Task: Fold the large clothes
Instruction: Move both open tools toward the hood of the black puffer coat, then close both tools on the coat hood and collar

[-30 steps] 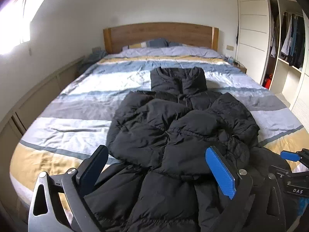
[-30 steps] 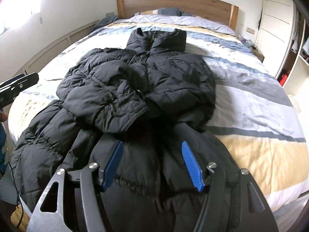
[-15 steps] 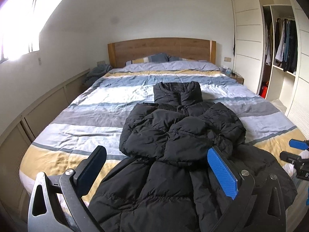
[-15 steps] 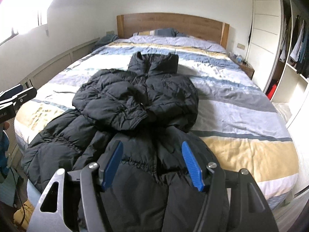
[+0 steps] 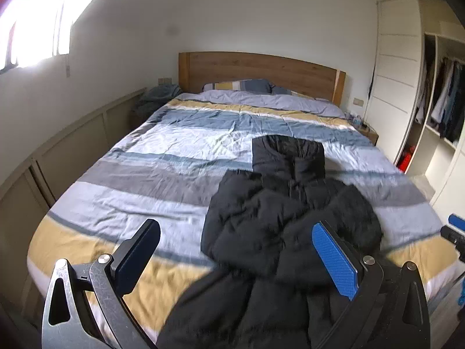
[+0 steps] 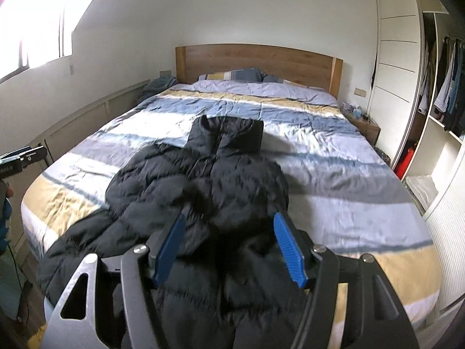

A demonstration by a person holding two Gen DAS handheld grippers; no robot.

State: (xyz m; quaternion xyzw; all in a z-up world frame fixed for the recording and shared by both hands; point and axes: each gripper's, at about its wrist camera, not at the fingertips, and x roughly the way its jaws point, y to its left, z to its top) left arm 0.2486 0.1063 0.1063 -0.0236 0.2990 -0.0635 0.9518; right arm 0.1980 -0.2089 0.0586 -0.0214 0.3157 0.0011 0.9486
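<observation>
A double bed (image 5: 180, 157) with a striped duvet in blue, grey, white and yellow fills most of both views, its wooden headboard (image 5: 261, 69) against the far wall. To the right stands a white wardrobe (image 6: 398, 67) with an open section where clothes hang. On the near half of the bed lies the black puffer jacket (image 5: 290, 221), collar pointing toward the headboard, both sleeves folded across the chest (they overlap in a bulky heap), and its hem spilling over the foot edge of the bed. A striped pillow (image 5: 238, 85) sits just under the headboard. The left gripper (image 5: 235, 258) is held above the jacket's lower part with its jaws spread wide and nothing between the pads. The right gripper (image 6: 229, 247) hangs above the jacket's hem area, its jaws opening, gripping no fabric.
</observation>
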